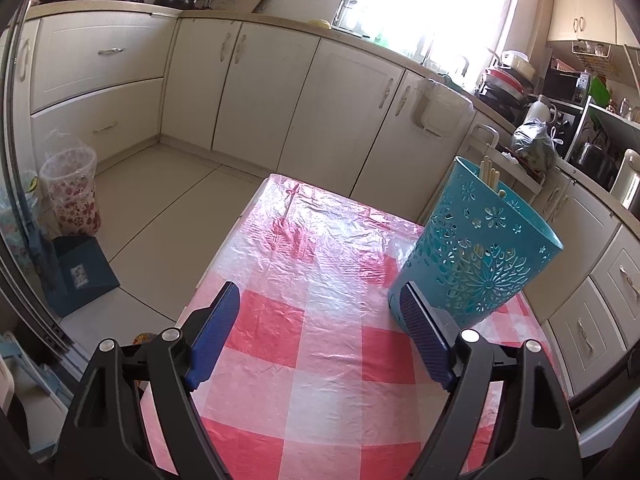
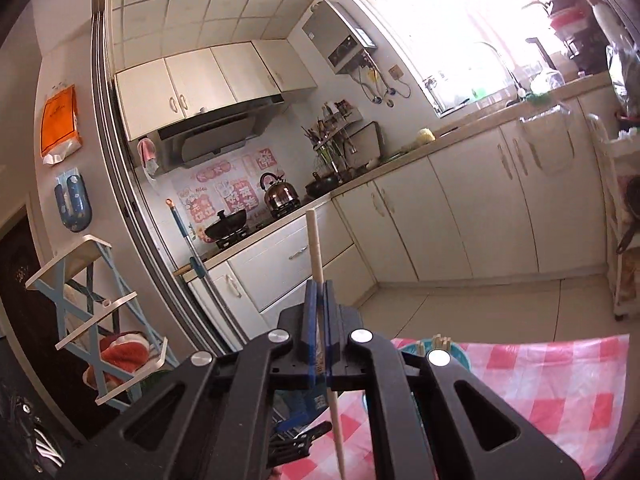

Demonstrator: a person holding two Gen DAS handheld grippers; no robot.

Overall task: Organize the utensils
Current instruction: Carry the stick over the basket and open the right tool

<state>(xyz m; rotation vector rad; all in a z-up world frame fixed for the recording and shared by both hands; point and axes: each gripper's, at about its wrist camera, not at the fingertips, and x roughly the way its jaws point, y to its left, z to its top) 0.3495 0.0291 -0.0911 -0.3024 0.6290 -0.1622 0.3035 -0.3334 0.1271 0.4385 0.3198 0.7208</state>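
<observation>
The right tongs (image 2: 319, 292) are clamped on a single chopstick (image 2: 314, 246), gripped mid-length, so it could pivot or slide out and miss the holder. The left tongs (image 1: 320, 304) stand apart, empty, over the checkered worktop (image 1: 320, 380). Only the left view shows the teal perforated utensil holder (image 1: 480, 252) whole, at 2 o'clock, chopsticks inside; the right view shows just its rim.

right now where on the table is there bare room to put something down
The checked tablecloth lies bare between the open left gripper and the far table edge, and along the left edge. It is crowded on the right, where the teal holder with chopsticks stands beside the left gripper's right finger.
</observation>
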